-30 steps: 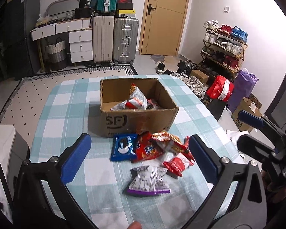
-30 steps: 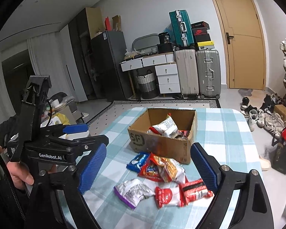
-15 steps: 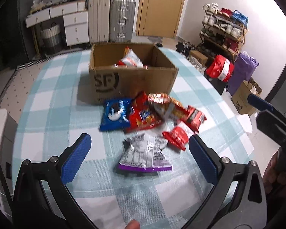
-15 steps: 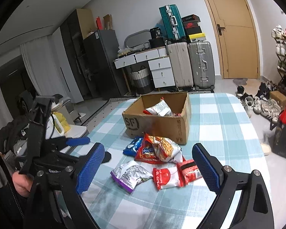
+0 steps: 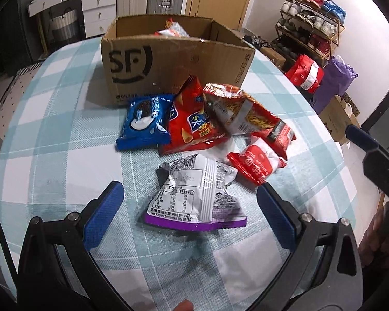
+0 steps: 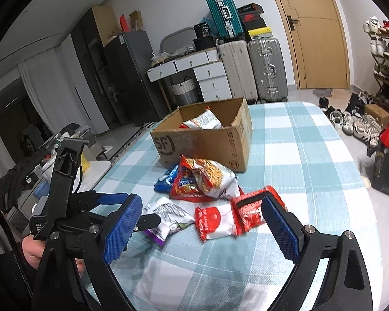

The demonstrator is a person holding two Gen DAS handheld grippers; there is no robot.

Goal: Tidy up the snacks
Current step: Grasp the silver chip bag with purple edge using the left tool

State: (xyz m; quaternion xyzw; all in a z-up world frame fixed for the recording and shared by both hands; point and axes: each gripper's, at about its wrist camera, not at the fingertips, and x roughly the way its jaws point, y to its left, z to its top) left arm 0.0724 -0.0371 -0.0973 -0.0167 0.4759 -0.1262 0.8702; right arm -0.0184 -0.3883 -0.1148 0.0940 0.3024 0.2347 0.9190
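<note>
A cardboard SF box [image 5: 173, 59] stands on the checked table with snack bags inside; it also shows in the right wrist view [image 6: 207, 140]. In front of it lies a pile: a blue cookie pack [image 5: 144, 123], a red chip bag [image 5: 192, 124], a red-and-silver bag [image 5: 241, 108], a small red-and-white pack [image 5: 256, 162] and a silver-and-purple bag [image 5: 197, 197]. My left gripper [image 5: 190, 220] is open, low over the table, with the silver-and-purple bag between its fingers. My right gripper [image 6: 203, 230] is open above the small red-and-white pack [image 6: 215, 220].
The table's blue-and-white cloth [image 5: 51, 140] ends at a rounded edge on the right. A shoe rack [image 5: 313, 31], bags and boxes stand on the floor to the right. Suitcases [image 6: 251, 70], drawers and a door lie behind the table.
Both grippers have moved forward and down toward the snack pile. The left one now straddles the silver-and-purple bag. Both stay open.
</note>
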